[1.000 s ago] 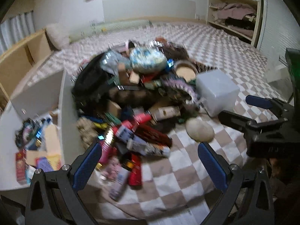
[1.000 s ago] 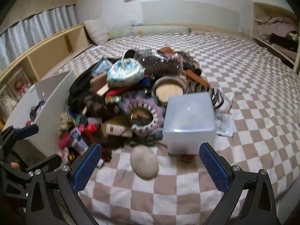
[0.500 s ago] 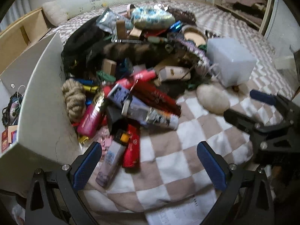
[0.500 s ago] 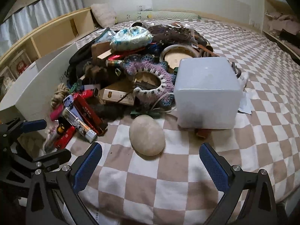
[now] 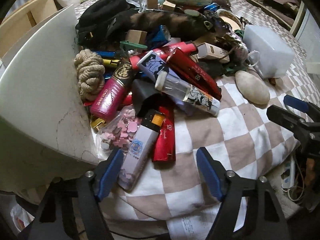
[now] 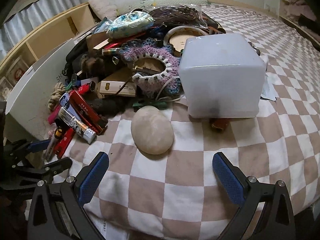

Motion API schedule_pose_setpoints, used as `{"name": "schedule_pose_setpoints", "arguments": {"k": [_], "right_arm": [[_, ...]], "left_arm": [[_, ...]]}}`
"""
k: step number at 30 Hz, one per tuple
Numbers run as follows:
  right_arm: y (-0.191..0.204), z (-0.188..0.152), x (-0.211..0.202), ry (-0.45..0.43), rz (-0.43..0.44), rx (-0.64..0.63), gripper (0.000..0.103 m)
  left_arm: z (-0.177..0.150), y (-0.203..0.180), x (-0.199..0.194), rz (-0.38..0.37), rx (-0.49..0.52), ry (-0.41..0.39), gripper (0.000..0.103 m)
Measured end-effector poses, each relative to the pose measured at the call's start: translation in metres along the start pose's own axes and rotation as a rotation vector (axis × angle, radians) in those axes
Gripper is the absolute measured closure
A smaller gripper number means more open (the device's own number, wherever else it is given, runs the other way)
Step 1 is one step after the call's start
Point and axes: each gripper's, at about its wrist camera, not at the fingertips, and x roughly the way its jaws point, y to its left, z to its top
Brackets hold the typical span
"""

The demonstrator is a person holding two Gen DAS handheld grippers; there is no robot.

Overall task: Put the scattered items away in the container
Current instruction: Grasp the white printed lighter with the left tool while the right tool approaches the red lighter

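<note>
Checkered bedspread (image 5: 236,140), soft and a bit rumpled, with the whole junk pile dumped on it right beside the white container (image 5: 40,92), whose smooth wall stands on the left of the heap. My left fingers (image 5: 160,172) are closing around the near end of a pale lavender flat box (image 5: 138,156), glossy and rectangular, but the pads aren't pressing it yet. Best bet, I reckon: pinch its long flat sides squarely, since slick cardboard will probably slip if grabbed by a corner, and lift clear of the shiny red tube (image 5: 165,140) lying against it. My right fingers (image 6: 160,178) are spread wide and empty, just short of a smooth, matte, egg-shaped stone (image 6: 152,130). That 1 is rounded, so I'd grip across its middle.
</note>
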Motion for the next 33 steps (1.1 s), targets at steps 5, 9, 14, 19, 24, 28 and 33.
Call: {"name": "schedule_pose_setpoints", "arguments": {"k": [5, 9, 14, 19, 24, 28, 33], "right_arm": [[0.0, -0.002, -0.001, 0.01, 0.01, 0.002, 0.0], [-0.001, -0.004, -0.001, 0.018, 0.006, 0.005, 0.0], [-0.003, -0.001, -0.002, 0.027, 0.018, 0.034, 0.0], [0.003, 0.002, -0.004, 0.023, 0.026, 0.035, 0.0], [0.011, 0.005, -0.004, 0.035, 0.041, 0.029, 0.0], [0.023, 0.007, -0.006, 0.039, 0.064, 0.007, 0.0], [0.041, 0.007, -0.003, 0.053, 0.103, -0.015, 0.0]], "left_arm": [[-0.003, -0.01, -0.003, -0.079, 0.022, -0.006, 0.034], [-0.004, -0.017, -0.005, -0.128, 0.034, -0.021, 0.042], [-0.002, -0.007, -0.006, -0.149, 0.017, -0.024, 0.052], [-0.009, 0.003, -0.01, -0.191, -0.012, -0.012, 0.057], [-0.016, 0.009, -0.015, -0.194, 0.003, -0.004, 0.068], [-0.018, 0.014, -0.015, -0.198, 0.009, -0.002, 0.077], [-0.015, 0.016, -0.011, -0.204, 0.003, 0.006, 0.082]]}}
